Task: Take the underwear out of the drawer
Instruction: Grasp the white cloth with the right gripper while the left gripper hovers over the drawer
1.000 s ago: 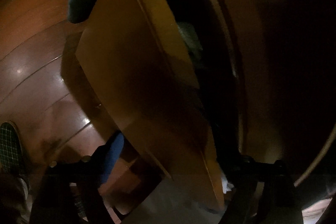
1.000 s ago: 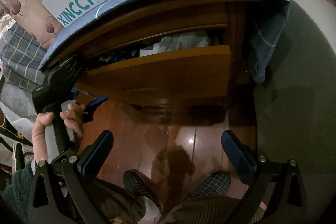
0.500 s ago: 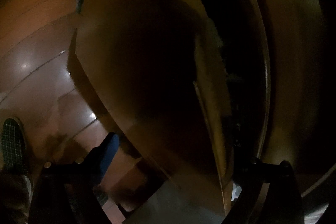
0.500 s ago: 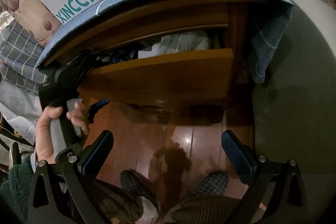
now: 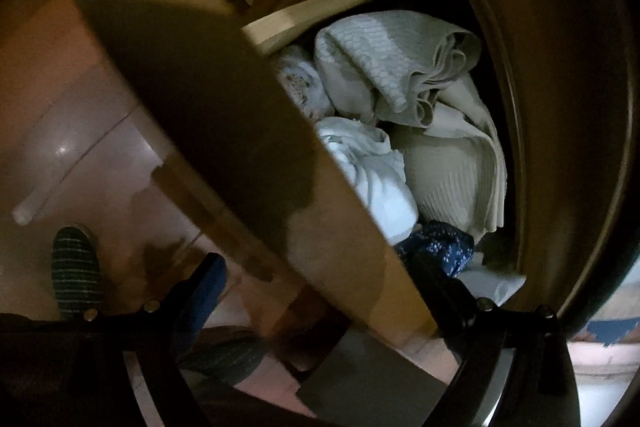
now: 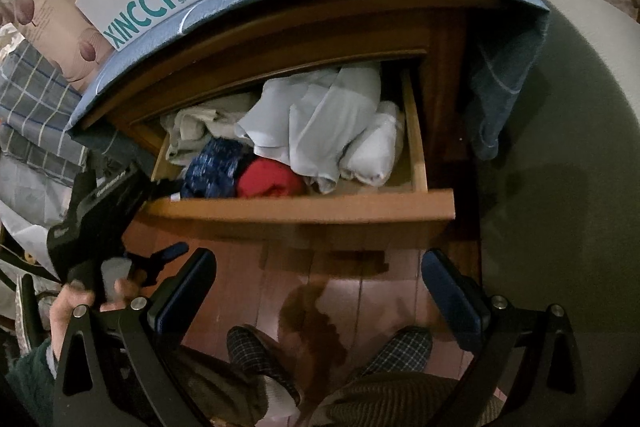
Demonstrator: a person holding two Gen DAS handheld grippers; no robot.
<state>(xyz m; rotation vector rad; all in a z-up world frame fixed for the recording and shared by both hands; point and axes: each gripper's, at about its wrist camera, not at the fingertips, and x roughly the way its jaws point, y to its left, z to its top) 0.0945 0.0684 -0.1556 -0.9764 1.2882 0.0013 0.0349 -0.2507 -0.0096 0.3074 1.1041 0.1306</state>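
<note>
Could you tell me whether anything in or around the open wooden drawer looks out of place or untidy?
Yes. The open wooden drawer is stuffed with loosely bunched garments rather than folded ones: pale blue cloth, a red item and dark blue patterned fabric. A blue checked cloth hangs unevenly off the cabinet's corner.

The left wrist view looked steeply down from close by the drawer's (image 5: 280, 187) left end, across its front into the clothes (image 5: 400, 75). The right wrist view sat farther back, facing the drawer (image 6: 304, 207) squarely from above the floor (image 6: 248, 291). Both shared drawer and clothes (image 6: 320, 115).
</note>
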